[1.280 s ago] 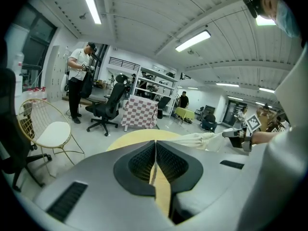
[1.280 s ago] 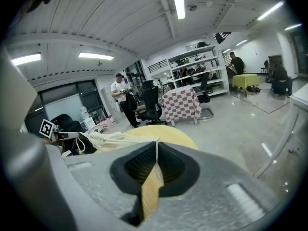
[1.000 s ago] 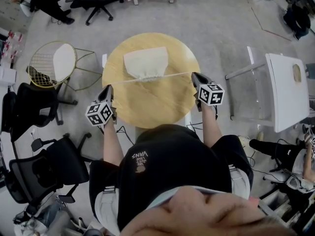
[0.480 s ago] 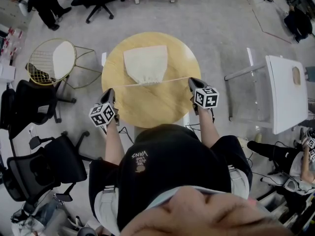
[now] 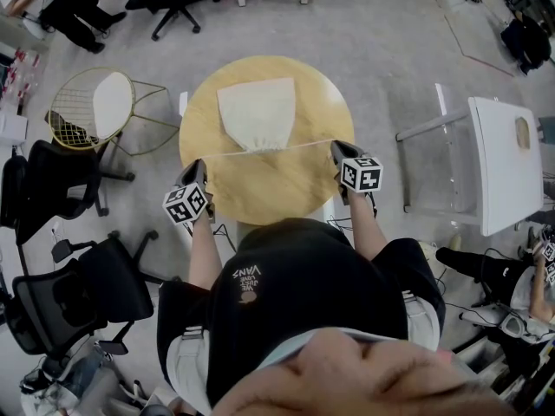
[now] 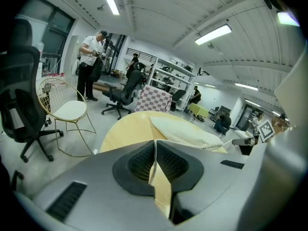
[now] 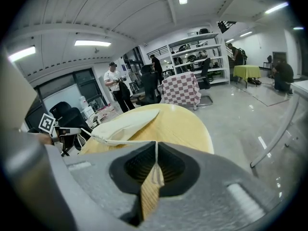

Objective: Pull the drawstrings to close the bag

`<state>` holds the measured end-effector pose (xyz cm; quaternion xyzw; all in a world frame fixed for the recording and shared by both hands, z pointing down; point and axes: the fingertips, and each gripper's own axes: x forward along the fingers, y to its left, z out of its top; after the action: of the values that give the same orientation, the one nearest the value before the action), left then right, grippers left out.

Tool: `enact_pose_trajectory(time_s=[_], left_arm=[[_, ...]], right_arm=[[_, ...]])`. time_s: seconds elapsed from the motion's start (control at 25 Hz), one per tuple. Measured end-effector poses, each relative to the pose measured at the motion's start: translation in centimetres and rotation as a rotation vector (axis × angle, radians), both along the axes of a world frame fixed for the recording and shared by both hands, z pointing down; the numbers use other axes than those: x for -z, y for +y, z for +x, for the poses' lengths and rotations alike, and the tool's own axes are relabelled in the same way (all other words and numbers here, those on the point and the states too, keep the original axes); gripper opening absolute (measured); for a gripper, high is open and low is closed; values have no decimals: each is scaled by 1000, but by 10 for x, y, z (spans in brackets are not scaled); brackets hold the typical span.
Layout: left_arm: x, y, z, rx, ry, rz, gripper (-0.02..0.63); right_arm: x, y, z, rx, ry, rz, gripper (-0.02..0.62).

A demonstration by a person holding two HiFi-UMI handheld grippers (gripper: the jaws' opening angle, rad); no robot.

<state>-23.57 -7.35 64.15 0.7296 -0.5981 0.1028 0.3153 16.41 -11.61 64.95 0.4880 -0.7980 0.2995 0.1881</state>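
From my remote station I saw the left gripper pinching the thin white left drawstring at the tips of its dark ribbed jaws. Those jaws were easing apart. Only a sliver of gap showed low down, and the cord was caught between the pads near the top.

The right gripper was closed almost fully on the matching right drawstring. In the right gripper view a short frayed tail of that cord hung behind the pinch, between the ribbed pads.

The cream cloth drawstring bag lay flat on the round pale wooden table. It sat ahead of both grippers and between them, to the right of the left one and to the left of the right one. Its gathered mouth pointed back toward the tools. From that puckered mouth the two cords ran out sideways in nearly straight lines, one to each pair of jaw tips.

Both grippers hovered at the near rim of the table, well apart from each other. A gold wire chair with a white seat stood off beyond the left gripper's outer side.
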Motion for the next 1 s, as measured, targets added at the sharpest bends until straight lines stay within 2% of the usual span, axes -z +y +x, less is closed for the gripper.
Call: enact_pose_trajectory(time_s=[0.76, 1.0], left_arm=[[-20, 13, 7, -9, -18, -43, 26], [-20, 15, 11, -9, -6, -52, 33]], right_arm=[[-13, 8, 0, -14, 8, -34, 20], [-16, 12, 5, -20, 7, -48, 44]])
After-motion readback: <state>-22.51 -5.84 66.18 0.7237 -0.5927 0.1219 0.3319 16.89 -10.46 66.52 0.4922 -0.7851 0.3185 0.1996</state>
